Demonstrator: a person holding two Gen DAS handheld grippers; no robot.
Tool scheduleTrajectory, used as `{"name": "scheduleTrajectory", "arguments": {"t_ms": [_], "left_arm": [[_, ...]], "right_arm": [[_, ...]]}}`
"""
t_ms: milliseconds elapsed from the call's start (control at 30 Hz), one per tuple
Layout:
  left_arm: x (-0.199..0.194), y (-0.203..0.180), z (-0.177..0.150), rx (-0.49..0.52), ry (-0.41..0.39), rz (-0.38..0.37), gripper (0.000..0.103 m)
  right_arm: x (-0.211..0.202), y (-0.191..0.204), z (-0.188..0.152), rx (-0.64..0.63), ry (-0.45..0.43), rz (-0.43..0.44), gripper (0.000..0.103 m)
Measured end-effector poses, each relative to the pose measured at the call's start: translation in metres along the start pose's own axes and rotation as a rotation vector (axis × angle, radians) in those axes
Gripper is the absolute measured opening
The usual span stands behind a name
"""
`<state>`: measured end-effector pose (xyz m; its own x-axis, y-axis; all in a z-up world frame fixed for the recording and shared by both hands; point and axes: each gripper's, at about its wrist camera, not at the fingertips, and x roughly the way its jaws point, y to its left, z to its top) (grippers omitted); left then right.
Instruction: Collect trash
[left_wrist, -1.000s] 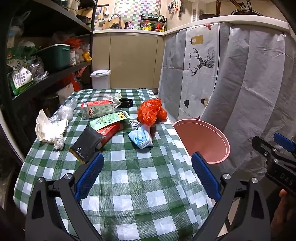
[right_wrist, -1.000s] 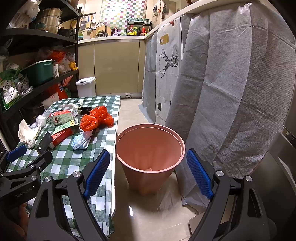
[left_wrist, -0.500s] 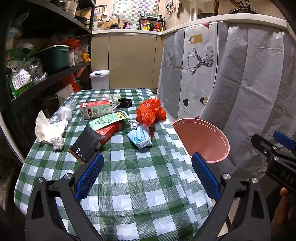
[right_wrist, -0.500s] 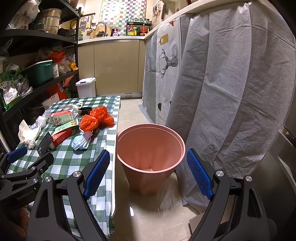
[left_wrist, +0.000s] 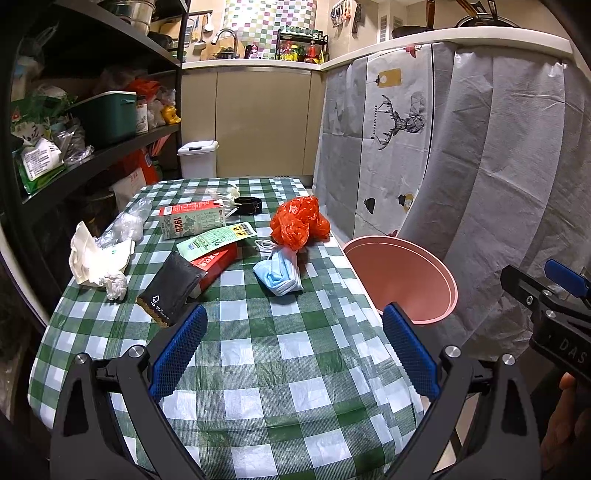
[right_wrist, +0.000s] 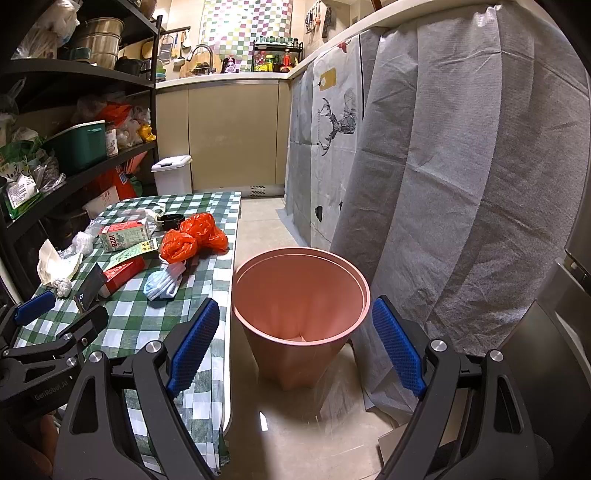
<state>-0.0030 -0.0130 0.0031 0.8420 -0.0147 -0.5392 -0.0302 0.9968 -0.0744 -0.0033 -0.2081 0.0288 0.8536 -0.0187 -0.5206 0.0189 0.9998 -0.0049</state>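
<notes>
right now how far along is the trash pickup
Barely started. Done: nothing obvious, the pink bin looks nearly empty. In hand: nothing; the left hand-held gripper and right hand-held gripper are open. Left: orange bag, blue mask, carton, black pouch, tissues.
</notes>
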Motion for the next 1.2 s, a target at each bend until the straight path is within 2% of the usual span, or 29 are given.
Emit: {"name": "scheduleTrajectory", "arguments": {"t_ms": [200, 533, 567, 700, 900, 1067, 1200], "left_arm": [[-0.001, -0.001, 0.0, 0.001, -0.003, 0.0, 0.093], [-0.007, 0.006, 0.007, -0.012, -0.018, -0.015, 0.079], [-0.008, 0.01, 0.009, -0.024, -0.018, -0.013, 0.076], [-0.009, 0.029, 0.019, -0.066, -0.005, -0.002, 0.067], [-0.007, 0.056, 0.049, -0.062, -0.008, 0.042, 0.044], [0.009, 0.085, 0.074, -0.061, 0.022, 0.029, 0.026], [0.02, 0.109, 0.094, -0.035, 0.003, 0.052, 0.021]], "right_arm": [[-0.001, 0.001, 0.002, -0.005, -0.003, 0.004, 0.081], [-0.006, 0.004, 0.01, 0.0, -0.023, 0.021, 0.079], [-0.007, 0.004, 0.011, 0.001, -0.026, 0.028, 0.077], [-0.015, 0.006, 0.024, 0.025, -0.093, 0.032, 0.058], [-0.003, 0.022, 0.056, 0.006, -0.101, 0.124, 0.036], [0.014, 0.046, 0.086, -0.024, -0.104, 0.219, 0.034], [0.029, 0.07, 0.105, -0.066, -0.121, 0.26, 0.034]]}}
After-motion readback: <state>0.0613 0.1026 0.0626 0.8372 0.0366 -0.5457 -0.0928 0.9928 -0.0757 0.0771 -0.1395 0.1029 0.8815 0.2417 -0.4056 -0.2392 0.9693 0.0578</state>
